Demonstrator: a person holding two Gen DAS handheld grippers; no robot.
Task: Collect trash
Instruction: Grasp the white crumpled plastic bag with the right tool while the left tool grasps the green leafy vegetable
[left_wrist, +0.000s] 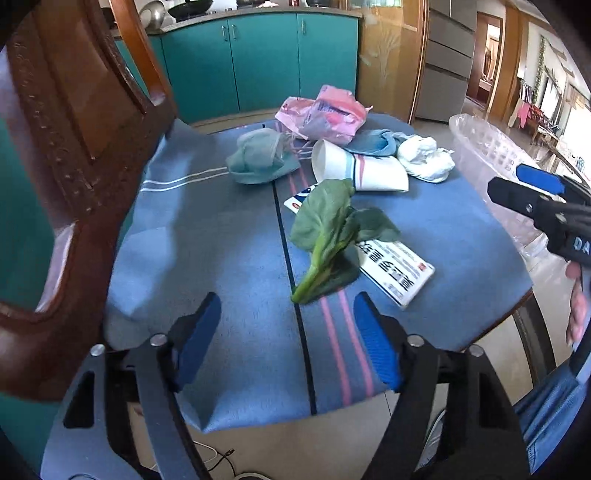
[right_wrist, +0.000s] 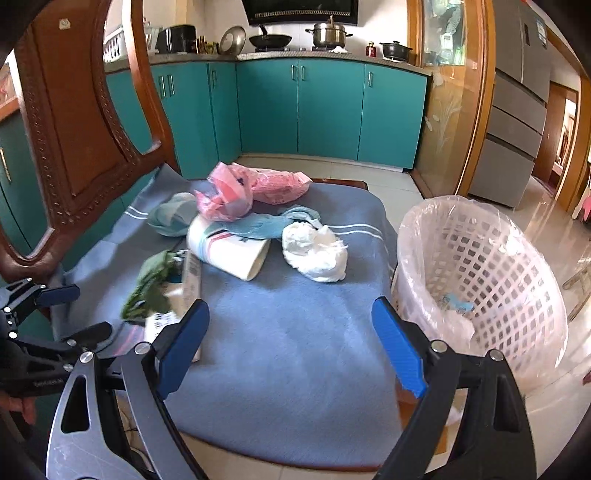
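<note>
- Trash lay scattered over the blue cloth on the chair seat.
- My left gripper stood apart, empty, near the front edge, just short of the leaf.
- Leaf looked limp, light; its stiffer stalk seemed the best hold.
- My right gripper was apart, empty too.
- Lined basket stood beside the seat's right edge.

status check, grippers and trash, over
left gripper and right gripper open, empty. leaf, cup, tissue on the chair. bin clear.

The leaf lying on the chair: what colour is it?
Green leaf; clearest in the left wrist view.
</note>
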